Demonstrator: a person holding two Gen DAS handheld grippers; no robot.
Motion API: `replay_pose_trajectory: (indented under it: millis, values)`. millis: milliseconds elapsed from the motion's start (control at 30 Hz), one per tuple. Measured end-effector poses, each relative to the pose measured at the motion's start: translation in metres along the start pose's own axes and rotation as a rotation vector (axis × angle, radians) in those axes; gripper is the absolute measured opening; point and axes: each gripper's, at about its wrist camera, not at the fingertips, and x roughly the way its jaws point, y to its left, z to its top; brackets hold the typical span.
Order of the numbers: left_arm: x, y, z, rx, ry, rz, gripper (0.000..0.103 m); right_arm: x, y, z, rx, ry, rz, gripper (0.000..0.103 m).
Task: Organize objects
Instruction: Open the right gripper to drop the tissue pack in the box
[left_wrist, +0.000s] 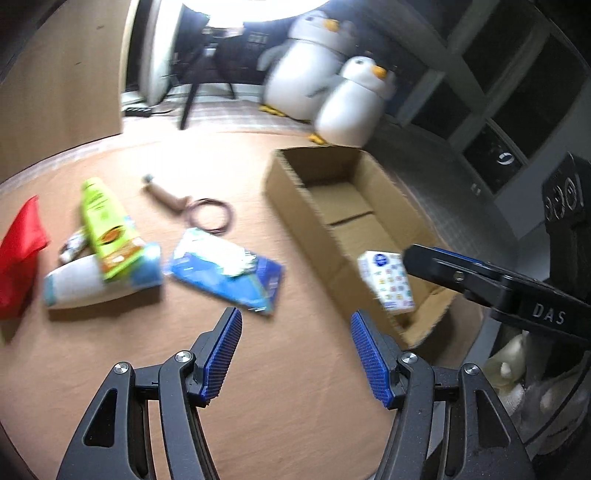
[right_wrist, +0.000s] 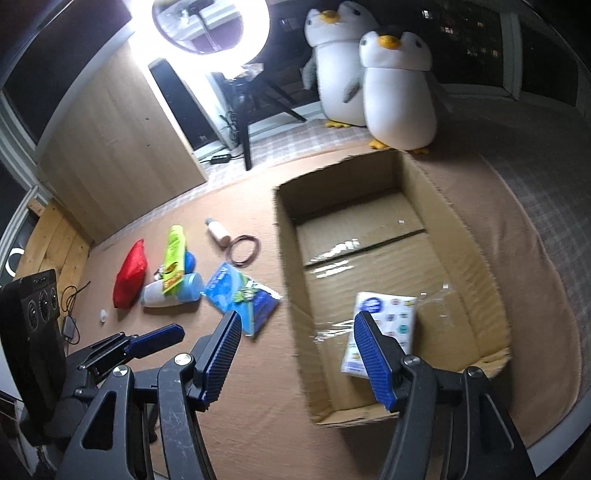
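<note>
An open cardboard box (left_wrist: 295, 218) (right_wrist: 476, 273) stands on the tan mat. A patterned tissue pack (left_wrist: 389, 284) (right_wrist: 388, 314) lies tilted at the box's near end, free of any pads. My right gripper (right_wrist: 298, 321) hangs open over the box's near left wall, its right finger in front of the pack. My left gripper (left_wrist: 295, 321) is open and empty over bare mat. Left of the box lie a blue packet (left_wrist: 229, 269) (right_wrist: 240, 295), a green tube (left_wrist: 107, 229) (right_wrist: 173, 254), a white-and-blue bottle (left_wrist: 92, 280) (right_wrist: 173, 291) and a red pouch (left_wrist: 18, 254) (right_wrist: 129, 273).
A small beige bottle (left_wrist: 166, 195) (right_wrist: 218, 230) and brown hair ties (left_wrist: 210, 216) (right_wrist: 243, 251) lie farther back. Two plush penguins (right_wrist: 391, 88) stand behind the box, beside a ring light on a tripod (right_wrist: 210, 26). A wooden cabinet (right_wrist: 118, 147) stands at the left.
</note>
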Motion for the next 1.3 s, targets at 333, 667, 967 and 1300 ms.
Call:
replay_pose_trajectory:
  millis: [333, 667, 967, 1300]
  values:
    - [-0.026, 0.080, -0.002, -0.090, -0.010, 0.064, 0.066, 0.019, 0.046, -0.012, -0.003, 0.006, 0.058, 0.060]
    - [-0.008, 0.156, 0.029, -0.203, 0.024, 0.084, 0.065, 0.025, 0.067, -0.029, 0.007, 0.034, 0.036, 0.060]
    - [0.016, 0.195, 0.049, -0.269, 0.055, 0.072, 0.053, 0.018, 0.053, -0.040, 0.065, 0.030, -0.014, 0.060]
    - [0.032, 0.192, 0.057, -0.231, 0.077, 0.050, 0.049, 0.015, 0.041, -0.041, 0.096, 0.024, -0.038, 0.060]
